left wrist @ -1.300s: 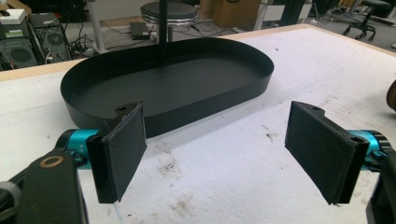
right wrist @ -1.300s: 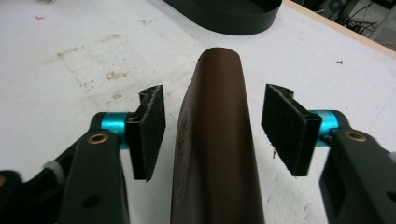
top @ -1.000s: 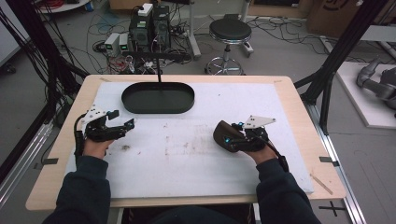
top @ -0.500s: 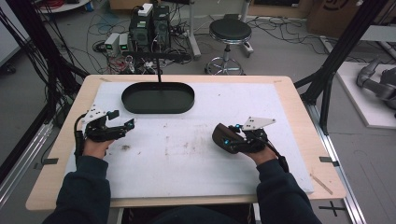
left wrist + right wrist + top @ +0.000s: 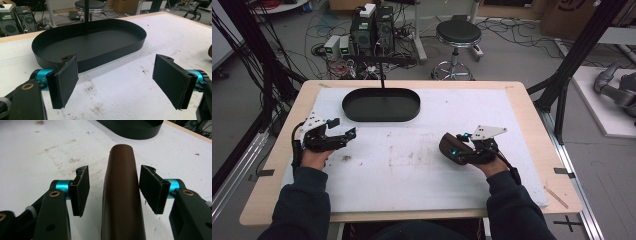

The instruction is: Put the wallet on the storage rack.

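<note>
brown case (image 5: 122, 195) between open jaws

A pale wooden table (image 5: 532, 120) with rounded corners carries a stained white foam sheet (image 5: 412, 165) over most of its top. Beyond the far edge lies a grey concrete floor (image 5: 512, 55) strewn with black cables (image 5: 507, 27). A round black-cushioned stool on a chrome base (image 5: 457, 37) stands ahead of the jaws, and in the left gripper view the same stool rises straight beyond them. Ahead and to the left sit two dark computer towers (image 5: 374, 27) and small grey power boxes (image 5: 337, 47). Black metal frame struts (image 5: 572, 65) slant up at both sides. A white platform (image 5: 607, 105) lies off to the right, holding a grey machine part (image 5: 617, 90).
</note>
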A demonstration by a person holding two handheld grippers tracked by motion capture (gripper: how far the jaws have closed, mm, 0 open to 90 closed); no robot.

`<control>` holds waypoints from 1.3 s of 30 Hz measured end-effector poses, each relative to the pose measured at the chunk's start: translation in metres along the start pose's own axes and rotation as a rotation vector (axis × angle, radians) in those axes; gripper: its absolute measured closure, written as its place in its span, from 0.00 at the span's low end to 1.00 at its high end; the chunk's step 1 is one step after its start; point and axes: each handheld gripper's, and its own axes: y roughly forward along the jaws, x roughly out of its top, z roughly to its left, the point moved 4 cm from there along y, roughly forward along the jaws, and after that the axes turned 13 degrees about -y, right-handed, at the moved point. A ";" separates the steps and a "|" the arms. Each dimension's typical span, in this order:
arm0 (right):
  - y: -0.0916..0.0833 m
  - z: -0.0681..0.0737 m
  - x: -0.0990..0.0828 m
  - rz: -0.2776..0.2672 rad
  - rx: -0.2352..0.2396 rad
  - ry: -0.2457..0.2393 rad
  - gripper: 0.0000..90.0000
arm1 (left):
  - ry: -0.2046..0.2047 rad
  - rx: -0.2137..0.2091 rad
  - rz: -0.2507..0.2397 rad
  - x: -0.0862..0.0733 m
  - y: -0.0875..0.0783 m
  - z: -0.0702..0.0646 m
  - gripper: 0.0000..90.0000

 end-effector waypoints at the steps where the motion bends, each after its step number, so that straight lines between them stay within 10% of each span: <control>1: 0.000 -0.001 0.000 -0.001 -0.006 -0.001 0.47 | 0.000 0.000 -0.001 0.000 0.000 0.000 0.23; 13: 0.007 -0.005 -0.010 0.066 -0.033 0.029 0.33 | -0.001 0.000 0.001 0.000 0.000 0.000 0.23; 18: 0.011 -0.001 -0.015 0.121 0.024 0.020 0.65 | 0.000 0.002 0.002 0.000 0.000 0.000 0.23; 24: 0.010 -0.004 -0.012 0.097 0.025 0.032 0.70 | 0.002 0.004 0.005 0.000 0.000 0.001 0.23; 32: 0.012 -0.023 0.017 0.014 -0.021 0.034 0.71 | 0.017 -0.005 -0.006 0.000 -0.001 -0.001 0.23; 39: 0.047 -0.049 0.055 -0.001 0.010 0.043 0.71 | 0.029 -0.021 -0.001 -0.001 -0.001 -0.003 0.23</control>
